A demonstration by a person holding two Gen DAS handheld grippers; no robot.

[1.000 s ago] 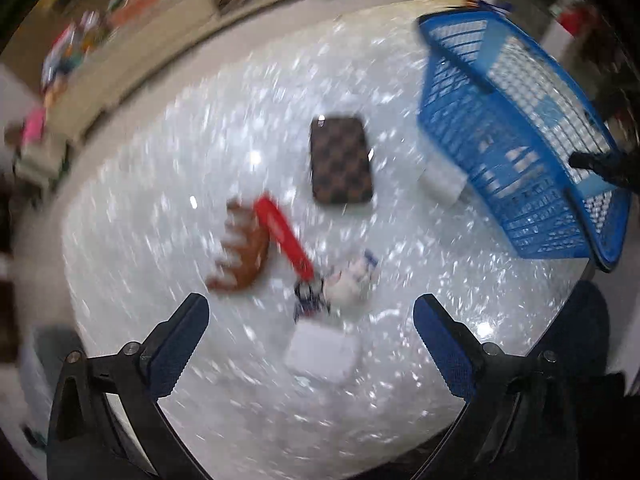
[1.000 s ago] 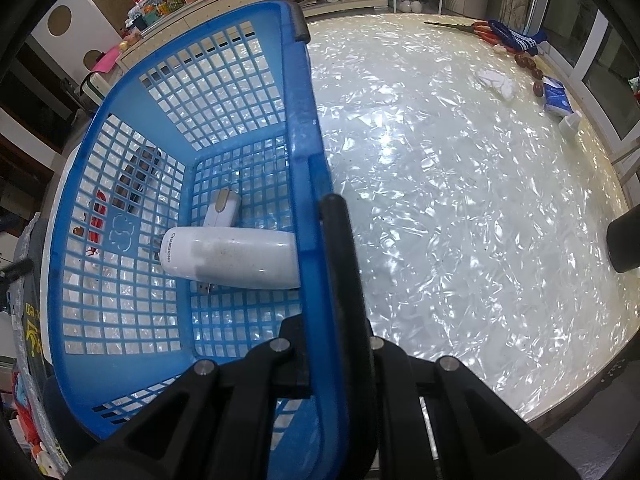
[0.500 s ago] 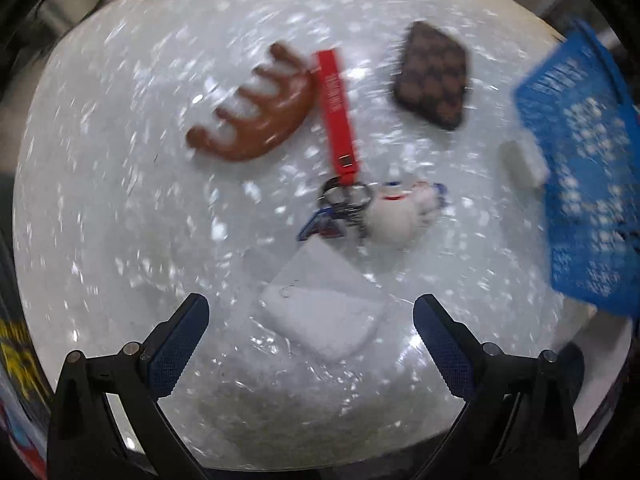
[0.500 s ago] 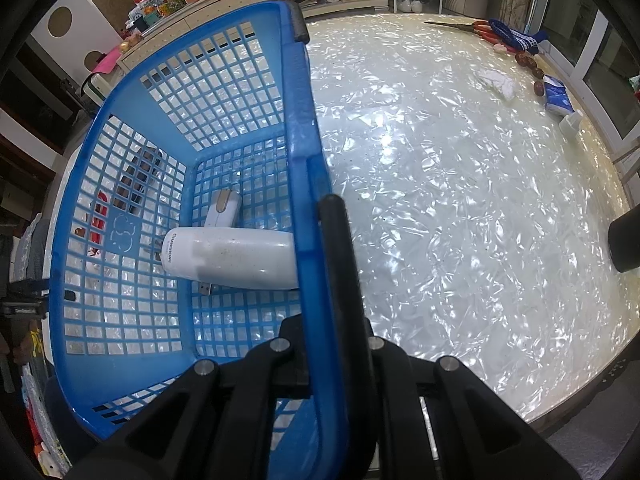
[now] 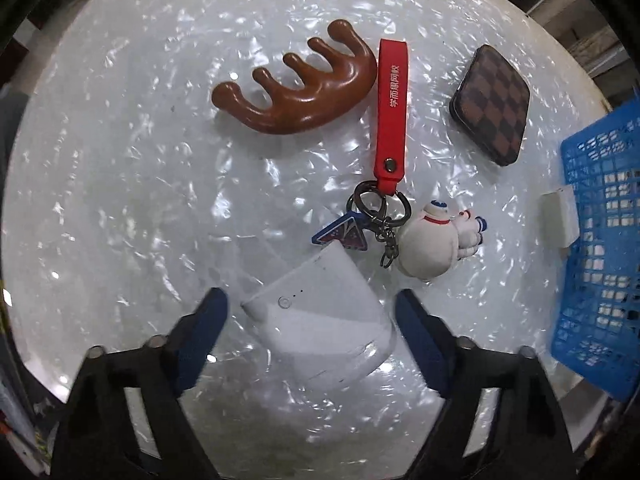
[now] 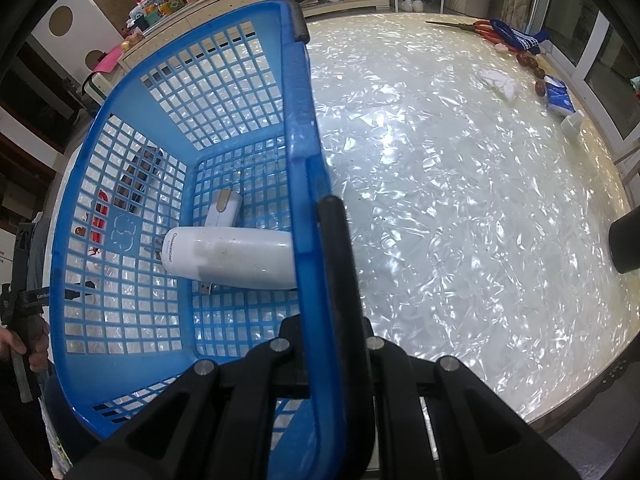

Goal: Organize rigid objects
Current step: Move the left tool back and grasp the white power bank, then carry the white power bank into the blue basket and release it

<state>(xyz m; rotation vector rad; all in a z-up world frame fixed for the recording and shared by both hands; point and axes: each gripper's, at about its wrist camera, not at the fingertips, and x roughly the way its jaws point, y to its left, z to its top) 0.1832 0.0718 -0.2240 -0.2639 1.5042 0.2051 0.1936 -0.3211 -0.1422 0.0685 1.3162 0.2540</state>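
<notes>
A white power bank (image 5: 320,332) lies flat on the pearly table, and my left gripper (image 5: 308,312) points straight down over it, its jaws closing with the power bank between the blue pads. The left pad (image 5: 208,316) still stands apart from it. Beyond lie a brown wooden comb (image 5: 304,92), a red-strap keychain (image 5: 392,112) with a white plush figure (image 5: 430,244), and a checkered brown case (image 5: 492,104). My right gripper (image 6: 320,216) is shut on the rim of the blue basket (image 6: 300,120), which holds a white cylindrical device (image 6: 228,258) and a mouse (image 6: 224,208).
In the left wrist view the blue basket (image 5: 600,240) stands at the right edge with a small white block (image 5: 558,216) against its wall. In the right wrist view scissors (image 6: 472,26), a tissue pack (image 6: 560,98) and small items line the table's far right edge.
My left gripper has dropped toward the table and rolled, so the white power bank now sits between its pads, which have drawn closer together. The right gripper and the basket have not moved.
</notes>
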